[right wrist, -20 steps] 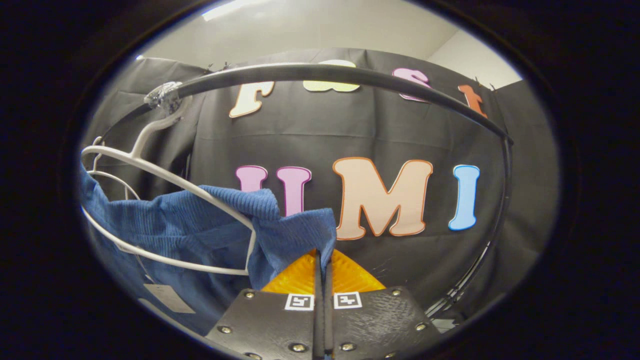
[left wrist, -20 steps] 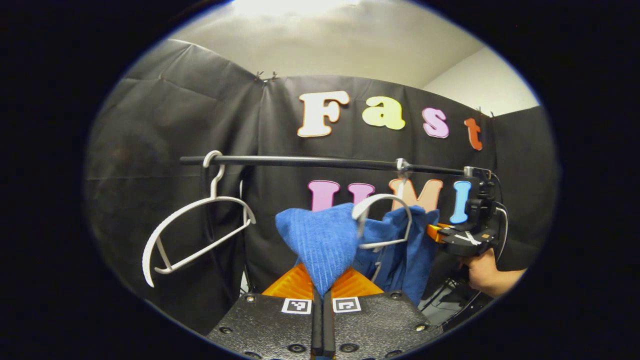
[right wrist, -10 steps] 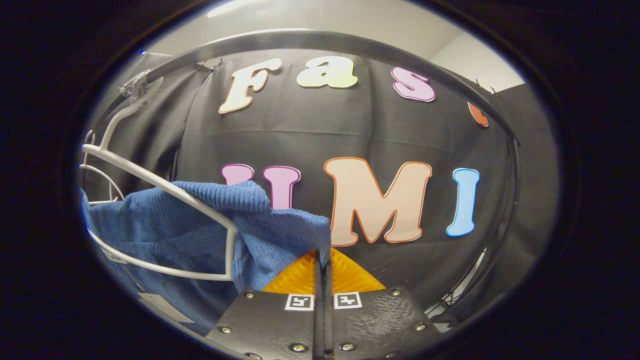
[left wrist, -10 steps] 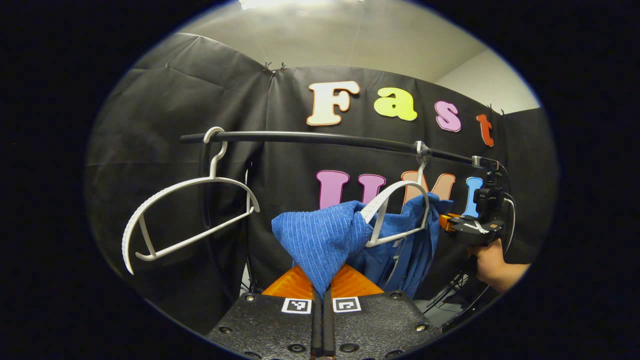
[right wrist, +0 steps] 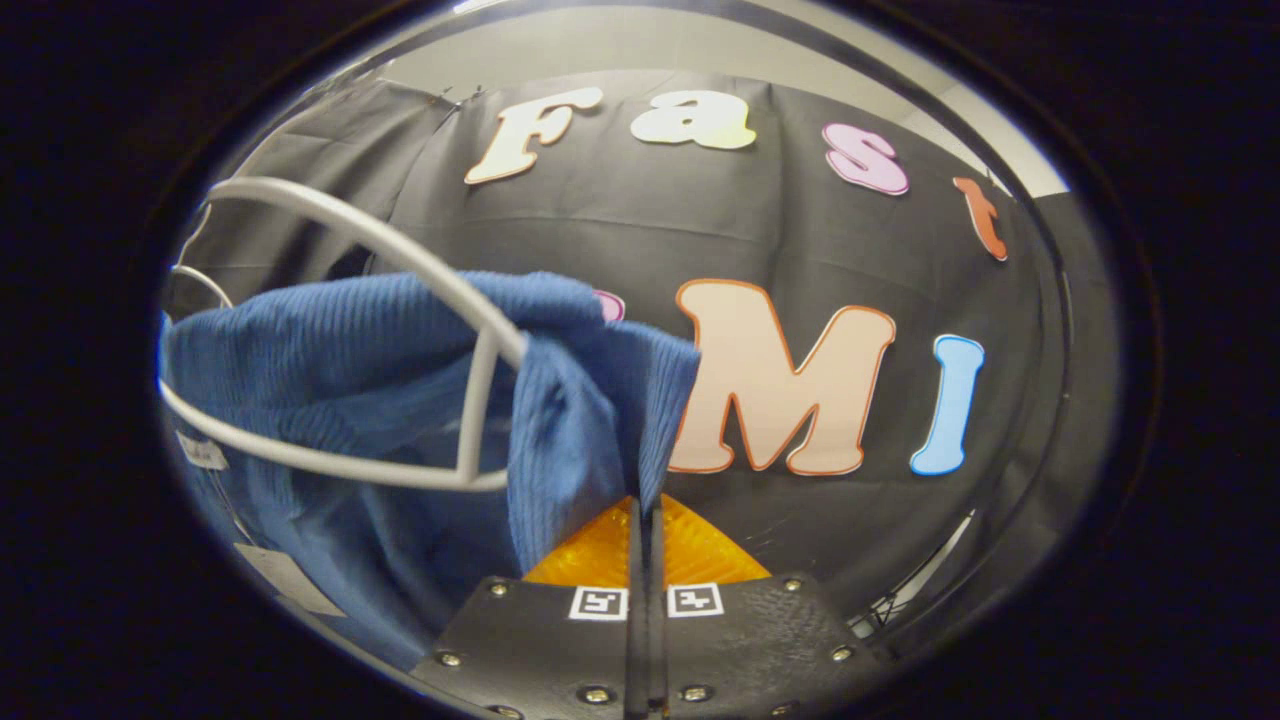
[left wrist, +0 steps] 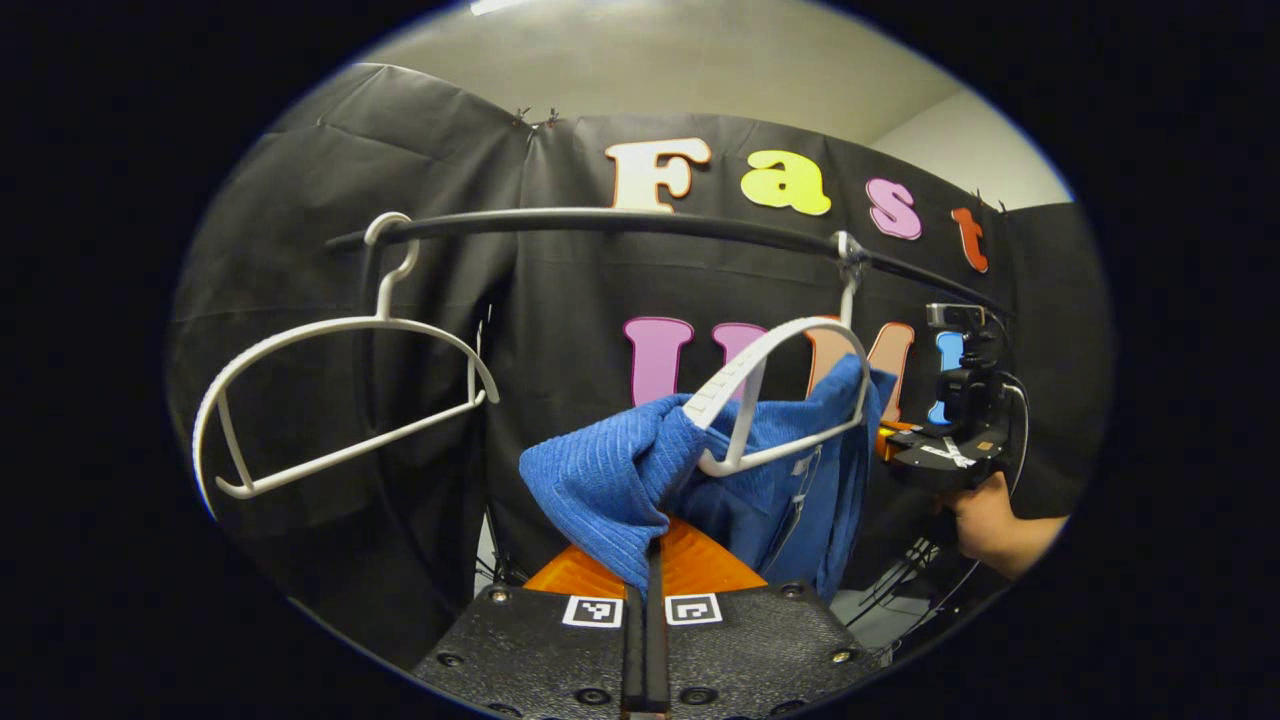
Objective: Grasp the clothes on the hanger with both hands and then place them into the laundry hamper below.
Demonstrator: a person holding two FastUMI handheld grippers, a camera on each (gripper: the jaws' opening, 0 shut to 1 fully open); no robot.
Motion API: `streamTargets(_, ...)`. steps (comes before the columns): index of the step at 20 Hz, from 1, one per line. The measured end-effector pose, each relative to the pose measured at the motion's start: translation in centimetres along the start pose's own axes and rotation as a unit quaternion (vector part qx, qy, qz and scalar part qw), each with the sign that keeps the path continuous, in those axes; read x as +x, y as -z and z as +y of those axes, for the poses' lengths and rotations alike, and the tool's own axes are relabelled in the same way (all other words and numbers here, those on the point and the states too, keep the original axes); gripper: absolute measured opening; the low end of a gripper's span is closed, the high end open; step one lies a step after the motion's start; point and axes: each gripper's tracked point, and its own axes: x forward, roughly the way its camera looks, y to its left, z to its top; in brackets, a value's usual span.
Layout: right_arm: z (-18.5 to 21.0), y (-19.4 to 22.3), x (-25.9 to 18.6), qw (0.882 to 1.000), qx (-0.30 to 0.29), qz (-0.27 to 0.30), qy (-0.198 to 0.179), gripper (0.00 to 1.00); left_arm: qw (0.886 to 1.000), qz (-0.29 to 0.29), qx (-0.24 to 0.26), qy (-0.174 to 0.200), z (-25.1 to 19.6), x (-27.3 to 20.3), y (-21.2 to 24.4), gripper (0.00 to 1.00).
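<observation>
Since a second ago the black rail [left wrist: 620, 222] sits higher in the left gripper view, and the blue garment [left wrist: 640, 470] has slid further down off the white hanger [left wrist: 775, 395] that hangs from the rail's right part. The hanger's near arm, earlier half under cloth, is now bare. In the right gripper view the rail has risen to the top edge and the hanger [right wrist: 430, 330] looms closer.

The left tongs [left wrist: 645, 585] are closed on a bunched corner of the garment, below the rail's middle. The right tongs [right wrist: 642, 520] are closed on another edge of the garment [right wrist: 400, 380]; seen from the left gripper view, the right tongs [left wrist: 885, 445] are held by a hand [left wrist: 990, 525] under the rail's right end.

The garment is ribbed blue knit, draped in folds between the two tongs and partly over the hanger. An empty white hanger [left wrist: 330, 400] hangs at the rail's left end.
</observation>
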Motion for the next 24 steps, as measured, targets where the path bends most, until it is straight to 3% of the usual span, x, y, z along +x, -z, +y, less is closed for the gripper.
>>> streamTargets(3, 0.2, -0.3, -0.4, 1.000, 0.010, -0.008, -0.012, 0.00, 1.000, 0.004, -0.017, -0.001, -0.2, 0.0, 0.1, 0.01)
streamTargets(9, 0.5, -2.6, -3.7, 0.996, 0.050, -0.061, -0.035, 0.02, 1.000, 0.006, 0.009, 0.000, 0.1, -0.5, -0.6, 0.00)
streamTargets(10, 0.8, -2.9, -5.1, 0.996, 0.043, -0.074, -0.034, 0.25, 1.000, 0.006, 0.008, 0.000, 0.0, -0.5, -0.7, 0.01)
streamTargets(13, 1.7, -2.6, -5.4, 0.997, 0.014, -0.079, -0.012, 0.29, 1.000, 0.004, 0.003, 0.000, 0.1, -0.7, -1.0, 0.01)
streamTargets(14, 2.4, -1.8, -4.3, 0.998, 0.005, -0.060, -0.011, 0.43, 1.000, 0.003, 0.001, -0.001, 0.2, -0.8, -1.3, 0.01)
streamTargets(15, 3.1, -0.8, -3.2, 0.999, 0.006, -0.035, -0.012, 0.29, 1.000, 0.002, -0.003, -0.001, 0.4, -1.0, -1.5, 0.01)
streamTargets(16, 3.6, 0.1, -2.2, 1.000, 0.016, -0.014, -0.012, 0.34, 1.000, 0.003, -0.006, 0.000, 0.5, -1.2, -1.5, 0.01)
streamTargets(19, 1.7, -0.3, -0.5, 0.998, 0.065, -0.006, 0.017, 0.31, 1.000, 0.003, -0.006, 0.001, 0.9, -1.5, -1.6, 0.01)
streamTargets(21, 0.4, -1.1, 1.1, 0.995, 0.095, -0.009, 0.023, 0.02, 1.000, 0.003, -0.009, 0.001, 1.2, -1.5, -1.6, 0.00)
streamTargets(24, -1.0, -2.5, 1.0, 0.995, 0.096, -0.022, 0.033, 0.05, 1.000, -0.006, -0.021, -0.007, 2.3, -1.5, -1.9, 0.01)
